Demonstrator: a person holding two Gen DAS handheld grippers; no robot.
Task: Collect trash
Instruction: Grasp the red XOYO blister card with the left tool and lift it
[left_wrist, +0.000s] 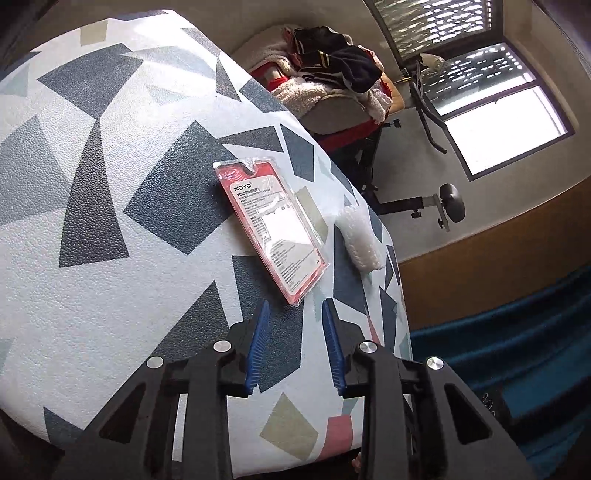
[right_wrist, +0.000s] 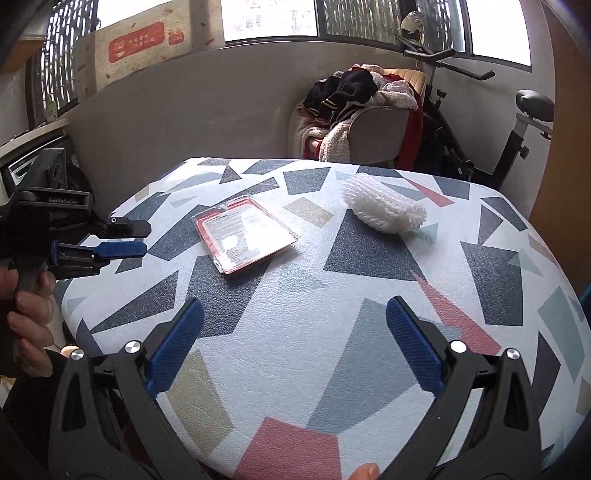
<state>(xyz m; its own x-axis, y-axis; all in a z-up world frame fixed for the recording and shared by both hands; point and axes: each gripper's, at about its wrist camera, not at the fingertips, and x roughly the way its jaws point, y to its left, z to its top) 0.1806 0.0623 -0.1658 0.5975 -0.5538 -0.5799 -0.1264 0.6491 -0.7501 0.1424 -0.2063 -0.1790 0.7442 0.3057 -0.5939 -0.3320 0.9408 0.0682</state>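
Trash: two pieces on the table (left_wrist: 110, 177), which wears a geometric-print cover. Left wrist view: red XOYO blister pack (left_wrist: 271, 230) lies flat near the table's far edge, white foam fruit net (left_wrist: 360, 240) just beside it, apart, no contact seen. Left claw (left_wrist: 295, 308) partly open, blue pads parallel, nothing between them; tips sit just short of the pack's near corner, lined up on it. Beyond the table, an armchair (left_wrist: 332, 107) heaped with clothes and an exercise bike (left_wrist: 436, 199). Right wrist view: blister pack (right_wrist: 245, 233) mid-table, foam net (right_wrist: 384, 212) further right, clearly separate. Right claw (right_wrist: 295, 308) spread wide, empty, over the near part of the table (right_wrist: 295, 369), well short of both items. Left claw (right_wrist: 125, 240) visible at the left edge, side-on, hand on its grip. No bin in either view. Judgement: approach step, first pickup not yet made. Next move for the left claw: take the pack's thin edge; flat rigid plastic may slide rather than lift.
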